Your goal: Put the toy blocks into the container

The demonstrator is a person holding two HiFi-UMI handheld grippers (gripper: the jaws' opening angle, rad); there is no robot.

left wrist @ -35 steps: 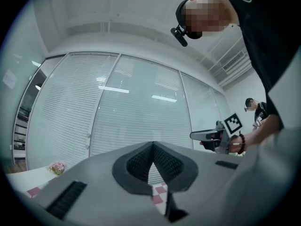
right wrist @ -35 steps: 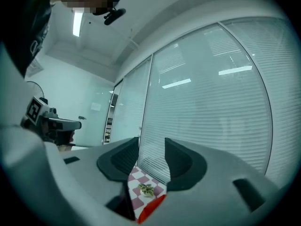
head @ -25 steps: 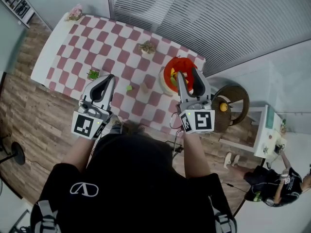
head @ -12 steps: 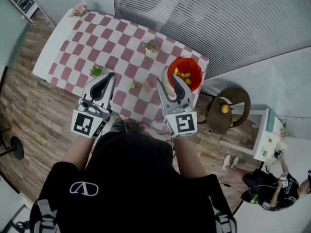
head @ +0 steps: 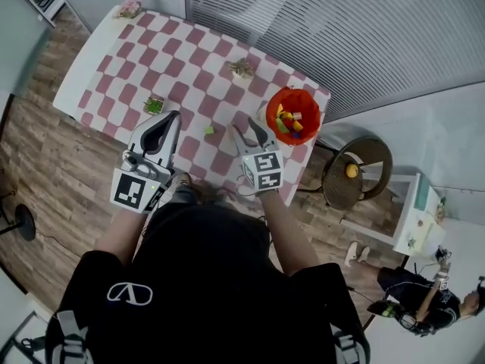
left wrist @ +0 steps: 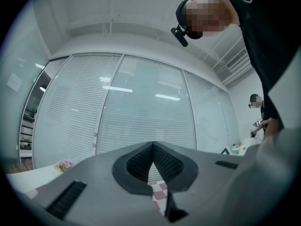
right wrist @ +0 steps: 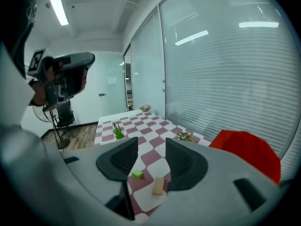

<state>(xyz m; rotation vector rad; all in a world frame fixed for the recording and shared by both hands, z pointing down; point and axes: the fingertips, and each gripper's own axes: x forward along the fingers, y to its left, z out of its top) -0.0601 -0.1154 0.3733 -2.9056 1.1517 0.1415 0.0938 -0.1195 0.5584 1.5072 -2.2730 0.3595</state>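
Right gripper view: the right gripper (right wrist: 151, 149) is part open and empty. Beyond its jaws a green block (right wrist: 137, 174) and a tan block (right wrist: 158, 185) lie on the bench (right wrist: 141, 121), with the red container (right wrist: 247, 152) to their right. The left gripper (left wrist: 153, 145) is closed and empty.

Mostly open checkered surface (head: 114, 59), few obstacles.
The right hand-held gripper (head: 245, 127) has parted jaws with bare cloth between them. A green block (head: 209, 130) and a tan block (right wrist: 158, 186) lie just ahead. A red container (head: 295, 92) blocks the right edge, and a potted plant (head: 154, 105) stands on the left.
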